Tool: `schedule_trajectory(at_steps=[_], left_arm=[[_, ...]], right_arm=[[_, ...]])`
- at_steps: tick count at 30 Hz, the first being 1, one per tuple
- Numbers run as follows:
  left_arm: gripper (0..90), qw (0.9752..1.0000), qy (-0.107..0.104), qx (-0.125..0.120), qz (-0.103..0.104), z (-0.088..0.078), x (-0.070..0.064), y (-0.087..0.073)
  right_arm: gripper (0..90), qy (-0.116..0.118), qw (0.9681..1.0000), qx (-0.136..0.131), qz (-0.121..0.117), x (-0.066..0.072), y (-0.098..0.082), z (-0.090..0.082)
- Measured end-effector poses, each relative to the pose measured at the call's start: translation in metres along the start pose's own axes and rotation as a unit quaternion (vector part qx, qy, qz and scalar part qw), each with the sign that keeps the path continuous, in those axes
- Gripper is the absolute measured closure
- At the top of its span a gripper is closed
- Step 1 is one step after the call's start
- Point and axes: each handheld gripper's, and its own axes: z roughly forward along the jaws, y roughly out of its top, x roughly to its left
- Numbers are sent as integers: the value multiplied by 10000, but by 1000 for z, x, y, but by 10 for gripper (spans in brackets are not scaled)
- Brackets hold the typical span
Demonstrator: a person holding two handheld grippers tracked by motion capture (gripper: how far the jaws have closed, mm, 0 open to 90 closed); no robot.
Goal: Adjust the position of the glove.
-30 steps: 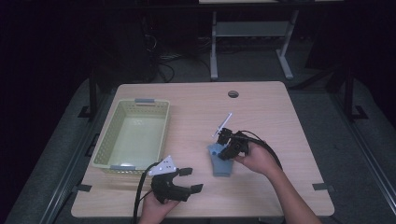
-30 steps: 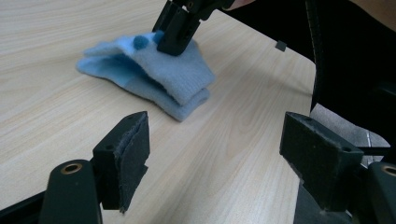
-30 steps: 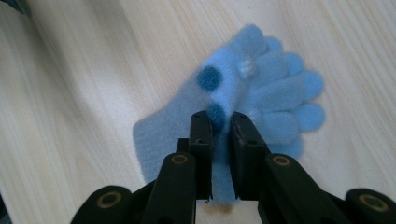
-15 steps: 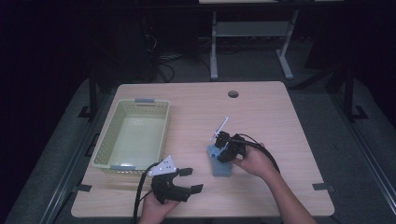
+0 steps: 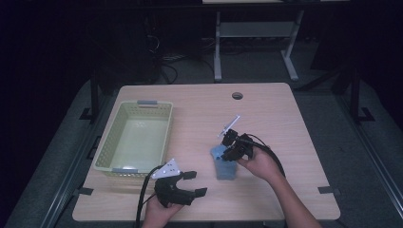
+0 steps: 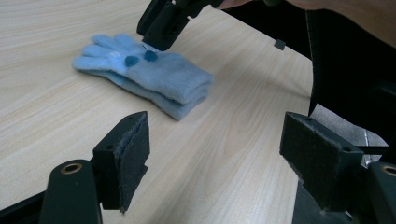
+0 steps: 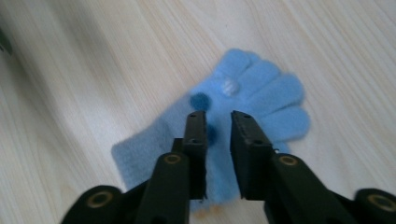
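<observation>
Light blue glove [image 5: 224, 164] lies flat on the wooden table [image 5: 285, 118], right of centre toward the near edge, fingers pointing away from the person. Right gripper [image 5: 228, 153] is directly over it; in its own view the jaws stand a narrow gap apart above the glove's palm, nothing between them. Left gripper [image 5: 196, 183] rests near the front edge, jaws wide apart. Pale green basket [image 5: 107, 145] sits at the table's left.
</observation>
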Motion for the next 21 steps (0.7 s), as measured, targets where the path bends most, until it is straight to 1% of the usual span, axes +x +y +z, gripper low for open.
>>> schedule_trajectory(at_steps=[3, 4, 6, 9, 10, 12, 14, 17, 18, 19, 20, 21], left_arm=[[241, 10000, 13, -14, -14, 0, 0, 0], [242, 10000, 19, -12, -9, 0, 0, 0], [244, 10000, 13, -12, -17, 0, 0, 0], [247, 10000, 28, 0, -3, 1, 0, 0], [247, 10000, 29, 2, 4, 0, 0, 0], [248, 10000, 41, 8, 20, 1, 0, 0], [250, 10000, 42, 6, 11, 1, 0, 0], [251, 10000, 61, 35, -13, 2, 1, 0], [251, 9999, 81, 59, -4, 3, 2, 0], [252, 9999, 85, 68, -18, 4, 2, 0], [252, 9999, 73, 86, -50, 4, 3, 0], [253, 9998, 25, 71, -157, 4, 3, 0]], right_arm=[[801, 118, 9999, -61, 100, 1, -1, 6], [807, 146, 9998, -16, 98, 2, -1, 9], [822, 101, 9999, 57, 73, 3, -2, 15], [831, 122, 9997, 166, 133, 2, -5, 25], [831, 170, 9996, 141, 164, 2, -6, 27], [824, 188, 9996, 86, 213, 2, -6, 27], [781, 195, 9995, 28, 232, 1, -8, 24], [727, 247, 9985, -195, 442, 0, -13, 16], [711, 255, 9983, -222, 468, -1, -14, 14], [693, 223, 9978, -285, 549, -2, -18, 12], [679, 228, 9973, -337, 609, -3, -20, 10], [666, 234, 9968, -370, 661, -4, -23, 9]])
